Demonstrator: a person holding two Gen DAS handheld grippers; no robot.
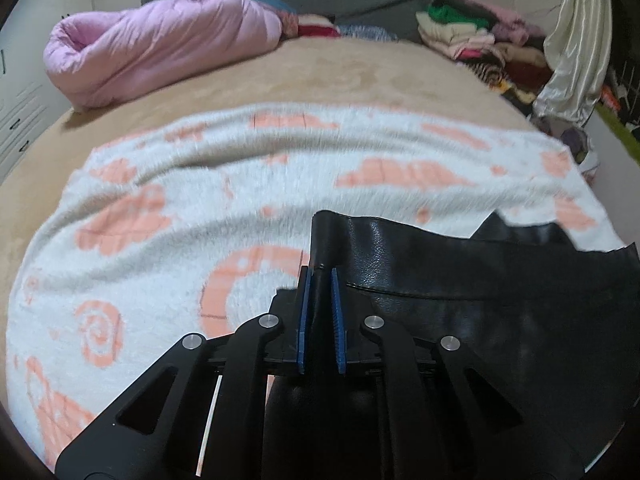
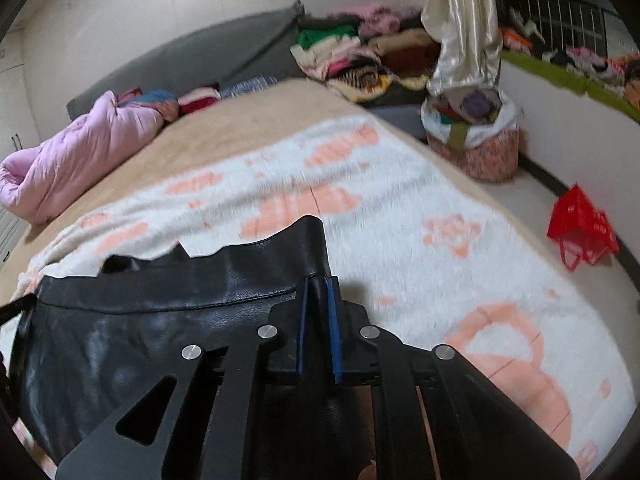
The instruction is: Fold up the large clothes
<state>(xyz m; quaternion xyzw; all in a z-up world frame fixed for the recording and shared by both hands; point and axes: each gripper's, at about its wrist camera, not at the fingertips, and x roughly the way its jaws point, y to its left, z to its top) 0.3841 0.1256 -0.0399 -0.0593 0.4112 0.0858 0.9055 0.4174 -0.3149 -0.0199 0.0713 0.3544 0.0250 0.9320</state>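
A black leather garment (image 1: 460, 272) hangs stretched between my two grippers above a white blanket with orange patterns (image 1: 248, 184) on the bed. My left gripper (image 1: 320, 276) is shut on the garment's left edge, the leather pinched between its blue pads. My right gripper (image 2: 318, 284) is shut on the garment's right edge; the black leather (image 2: 160, 300) spreads to its left over the blanket (image 2: 420, 216). The garment's lower part is hidden behind the gripper bodies.
A rolled pink quilt (image 1: 160, 56) lies at the far left of the tan bed (image 1: 360, 68). Stacked clothes (image 1: 472, 40) sit at the far right corner. A full fabric basket (image 2: 476, 136) and a red bag (image 2: 580, 228) stand on the floor to the right.
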